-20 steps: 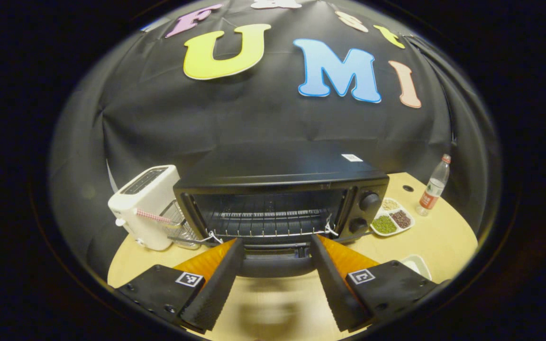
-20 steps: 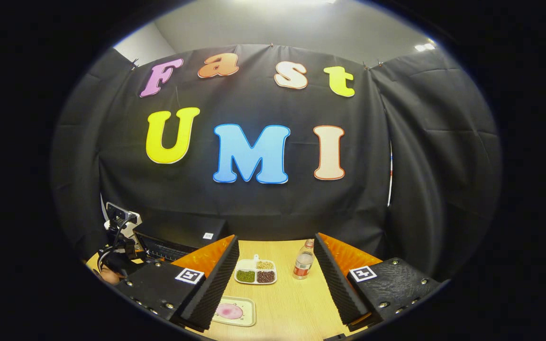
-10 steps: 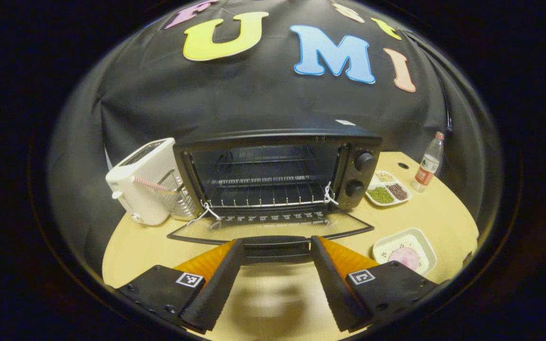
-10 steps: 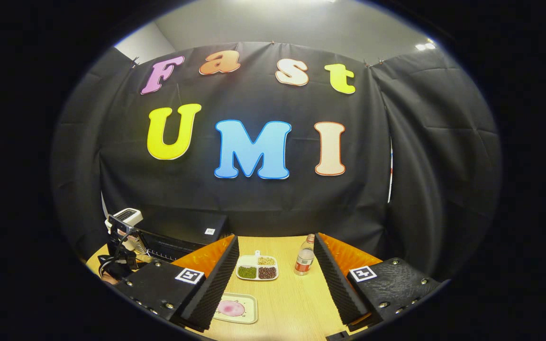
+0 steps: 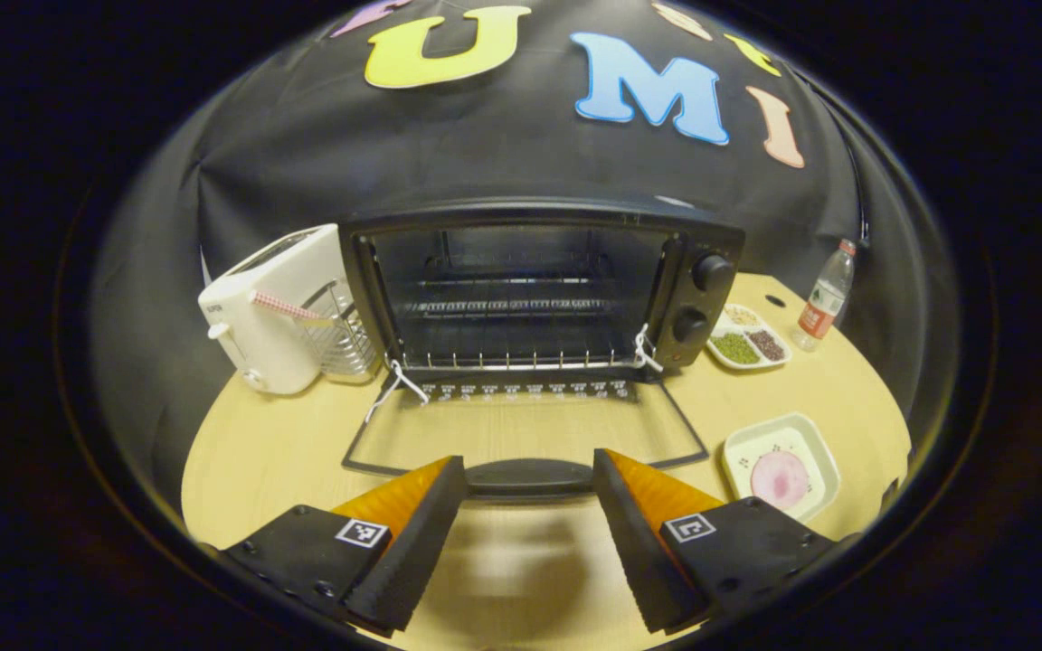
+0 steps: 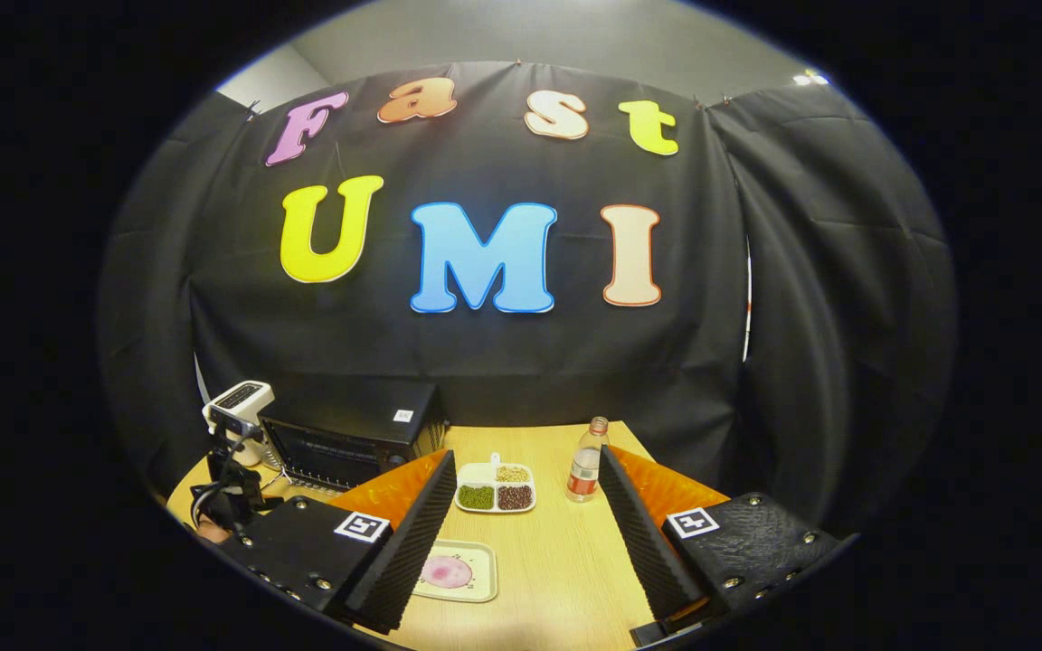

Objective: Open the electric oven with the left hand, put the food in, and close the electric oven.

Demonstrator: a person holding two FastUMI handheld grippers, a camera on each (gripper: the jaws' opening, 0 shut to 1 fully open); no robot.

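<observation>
Left hand-held gripper (image 5: 528,511) is seen spread wide, fingers apart with nothing pinched, and the oven door handle (image 5: 528,477) sits just between and beyond the fingertips; whether it's actually touched can't be told. Electric oven (image 5: 539,280) is parked at the far middle of the desk (image 5: 268,452) with its glass door (image 5: 525,434) dropped all the way down flat, so the wire racks inside are exposed. Food (image 5: 779,476), a pink round slice, is found on a small white tray (image 5: 824,452) at the near right of the desk, well apart from the oven. Right hand-held gripper (image 6: 525,533) is also held spread and empty, hovering above the desk, with the same tray showing just past its left finger. A white toaster (image 5: 272,307) and a wire rack (image 5: 345,330) are parked left of the oven, while a divided dish of beans (image 5: 747,336) and a water bottle (image 5: 824,297) are set to its right.
</observation>
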